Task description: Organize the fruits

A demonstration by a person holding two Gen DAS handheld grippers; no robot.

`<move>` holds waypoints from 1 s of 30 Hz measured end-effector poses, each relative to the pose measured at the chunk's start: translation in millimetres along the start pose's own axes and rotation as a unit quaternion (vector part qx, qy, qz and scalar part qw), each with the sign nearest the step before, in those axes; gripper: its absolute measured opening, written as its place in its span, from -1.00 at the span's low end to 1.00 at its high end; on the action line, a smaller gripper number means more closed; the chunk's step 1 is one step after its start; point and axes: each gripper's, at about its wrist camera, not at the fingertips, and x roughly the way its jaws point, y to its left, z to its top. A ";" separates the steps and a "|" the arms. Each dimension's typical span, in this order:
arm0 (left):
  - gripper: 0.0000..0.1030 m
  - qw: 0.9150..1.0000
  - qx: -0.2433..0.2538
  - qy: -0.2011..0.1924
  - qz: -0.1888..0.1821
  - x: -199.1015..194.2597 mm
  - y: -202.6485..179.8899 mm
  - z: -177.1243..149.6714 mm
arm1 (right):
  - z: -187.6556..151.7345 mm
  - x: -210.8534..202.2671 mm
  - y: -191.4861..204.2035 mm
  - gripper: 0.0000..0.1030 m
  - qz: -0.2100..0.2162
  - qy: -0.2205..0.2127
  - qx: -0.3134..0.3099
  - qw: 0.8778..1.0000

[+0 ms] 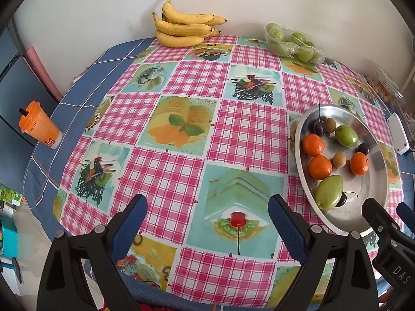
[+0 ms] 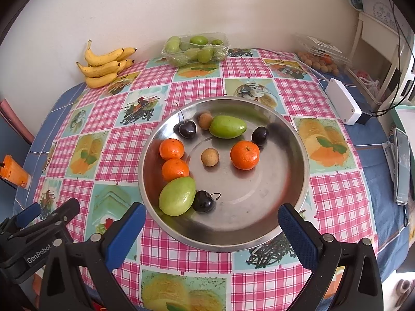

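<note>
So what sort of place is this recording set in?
Likely a home dining corner: a table with a patterned tablecloth against a plain wall, bananas and a metal bowl of mixed fruit.

You see a steel bowl (image 2: 298, 160) holding three tangerines (image 2: 244, 154), two green fruits (image 2: 177, 196), three dark cherries (image 2: 204, 201) and two small brown fruits (image 2: 209, 157).

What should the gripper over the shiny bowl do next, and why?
Probably lower the right gripper onto the dark cherry nearest it in the metal bowl. It is open and empty, above the bowl's near rim, and the fruits inside lie mixed together. The near green fruit touches that cherry, so approach gently.
</note>
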 end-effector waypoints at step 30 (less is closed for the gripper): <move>0.83 0.999 0.001 0.013 0.036 6.4 2.9 3.0 | 0.3 10.0 -2.8 1.00 0.018 0.016 0.013 1.000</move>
